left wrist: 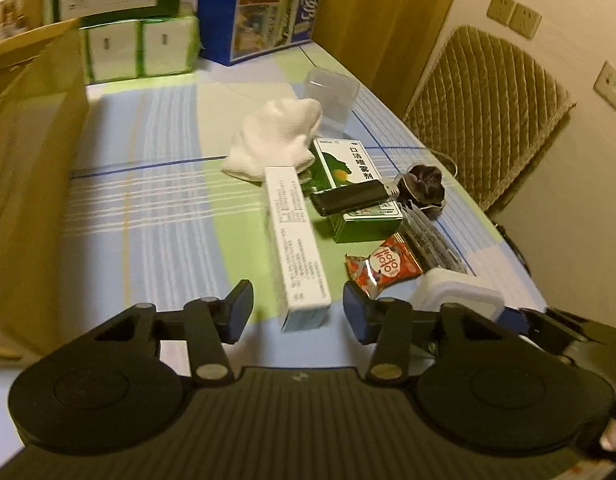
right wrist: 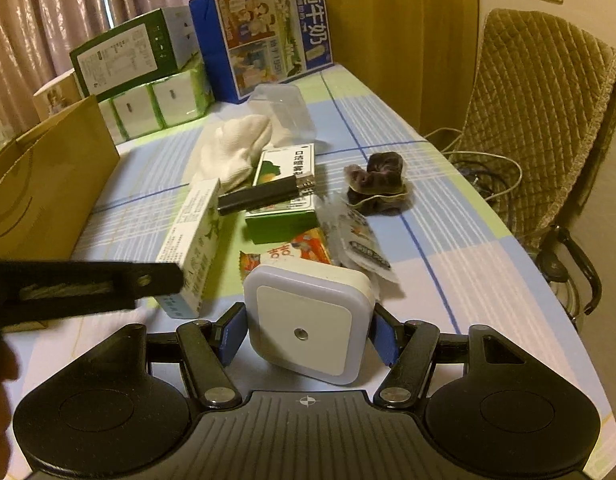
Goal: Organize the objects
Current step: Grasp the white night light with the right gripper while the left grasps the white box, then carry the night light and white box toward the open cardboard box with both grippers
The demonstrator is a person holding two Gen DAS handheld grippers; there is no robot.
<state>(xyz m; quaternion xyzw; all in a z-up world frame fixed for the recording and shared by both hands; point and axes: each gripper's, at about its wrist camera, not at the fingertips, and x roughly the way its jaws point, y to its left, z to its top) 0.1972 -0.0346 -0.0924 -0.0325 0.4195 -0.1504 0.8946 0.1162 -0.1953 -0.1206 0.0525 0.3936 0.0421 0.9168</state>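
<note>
Barely begun: right gripper (right wrist: pixel 308 336) clamps the night light (right wrist: pixel 308 320); left gripper (left wrist: pixel 298 308) gapes empty over the long white box (left wrist: pixel 296 236); clutter remains mid-tabletop (left wrist: pixel 148 208).

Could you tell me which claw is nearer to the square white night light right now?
Right. The right claw straddles the night light, a finger at each side. The left claw is open around the long white box, left of the light.

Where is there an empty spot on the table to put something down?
Free: the striped cloth between the cardboard box and the long white box, and the stretch right of the dark scrunchie toward the chair. Crowded: the middle, around the green box, lighter, glove and snack packets.
</note>
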